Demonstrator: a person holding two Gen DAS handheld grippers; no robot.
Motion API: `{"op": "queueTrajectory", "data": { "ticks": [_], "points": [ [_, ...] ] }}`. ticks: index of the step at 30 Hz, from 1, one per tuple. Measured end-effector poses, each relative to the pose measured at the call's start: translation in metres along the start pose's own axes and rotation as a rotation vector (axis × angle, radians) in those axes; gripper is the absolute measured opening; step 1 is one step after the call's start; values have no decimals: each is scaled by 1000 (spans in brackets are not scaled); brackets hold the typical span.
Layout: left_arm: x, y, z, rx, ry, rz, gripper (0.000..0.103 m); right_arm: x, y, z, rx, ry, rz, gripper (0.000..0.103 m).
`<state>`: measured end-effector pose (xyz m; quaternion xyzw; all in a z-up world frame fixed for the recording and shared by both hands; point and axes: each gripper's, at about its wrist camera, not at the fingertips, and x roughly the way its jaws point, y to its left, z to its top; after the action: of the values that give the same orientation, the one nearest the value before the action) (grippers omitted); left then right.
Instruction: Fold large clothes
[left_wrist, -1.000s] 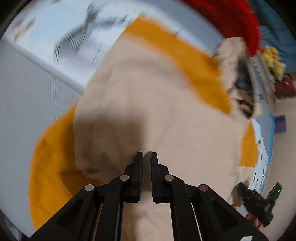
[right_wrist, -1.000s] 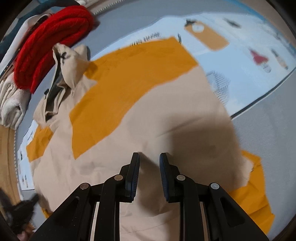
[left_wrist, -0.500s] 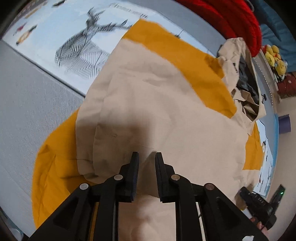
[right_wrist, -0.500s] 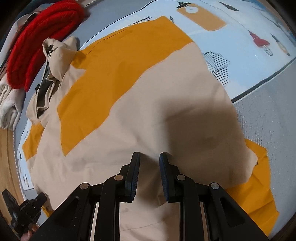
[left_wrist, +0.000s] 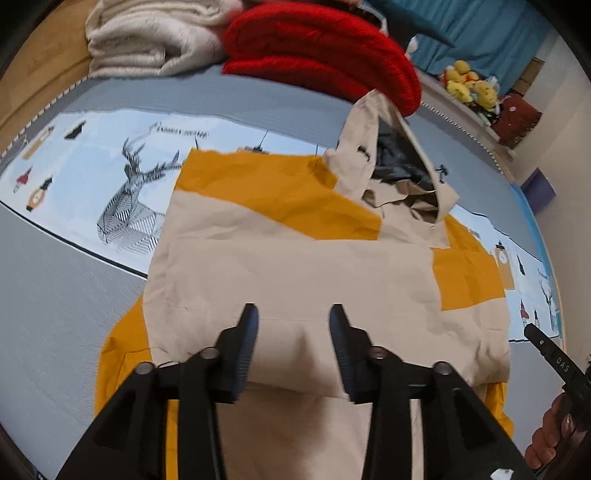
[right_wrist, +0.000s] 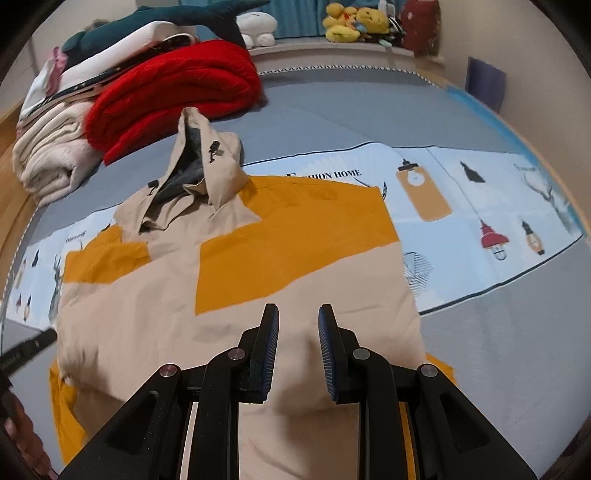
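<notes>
Nearest in each wrist view, at 6 o'clock, are the tools. The left hand-held gripper (left_wrist: 291, 332) has its jaws spread wide with only cloth showing through the gap, so it grips nothing. The right hand-held gripper (right_wrist: 297, 332) is likewise parted, somewhat less widely, and empty. Both sit above the near, folded edge of the garment, a placement that suits either pressing the fold flat or choosing the next grasp point; which one is intended cannot be told.

Centre of frame: the hooded jacket (left_wrist: 295, 266), beige with orange panels, lies spread on the bed (left_wrist: 55, 295). Its lower part appears doubled up over the body, and orange lining shows at 8 o'clock and 4 o'clock beneath the beige layer. Lying flat keeps the edges aligned for a further fold. The task looks partly done.

Toward 1 o'clock in the left view, the hood (left_wrist: 399, 162) stands crumpled and open, not yet tucked in.

Under the jacket, a printed pale-blue band of the bed cover (right_wrist: 480, 184) runs from 9 to 3 o'clock.

Farthest, at 12 o'clock: a folded red blanket (right_wrist: 177, 92) and cream folded textiles (right_wrist: 51, 158), stacked clear of the working area, and yellow plush toys (right_wrist: 354, 22) on a ledge.
</notes>
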<state>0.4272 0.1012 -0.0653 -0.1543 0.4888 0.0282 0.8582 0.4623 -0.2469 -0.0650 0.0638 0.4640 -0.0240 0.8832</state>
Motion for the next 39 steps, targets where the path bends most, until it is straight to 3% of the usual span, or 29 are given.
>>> {"op": "queueTrajectory", "data": {
  "ticks": [5, 7, 9, 11, 17, 29, 33, 39],
  "points": [
    [-11, -8, -9, 25, -59, -7, 47, -19, -7, -13, 8, -15, -9, 24],
    [-12, -10, -12, 23, -76, -4, 47, -24, -11, -16, 6, -17, -6, 30],
    [-13, -15, -14, 25, -98, 8, 47, -27, -15, -20, 4, -20, -12, 48],
    [-13, -21, -16, 26, -120, 17, 48, -30, -19, -23, -1, -21, -21, 54],
    [-15, -40, -15, 69, -204, 55, 59, -36, -29, -22, -10, -24, -37, 54],
    [-32, -65, 3, 219, -319, 82, 60, -44, -51, -6, -23, -43, -56, 54],
    [-33, -77, 24, 251, -347, 115, 55, -45, -59, -3, -32, -48, -72, 54],
    [-12, -96, 79, 245, -315, 113, 48, -38, -71, 1, -17, -31, -80, 54]
  ]
}}
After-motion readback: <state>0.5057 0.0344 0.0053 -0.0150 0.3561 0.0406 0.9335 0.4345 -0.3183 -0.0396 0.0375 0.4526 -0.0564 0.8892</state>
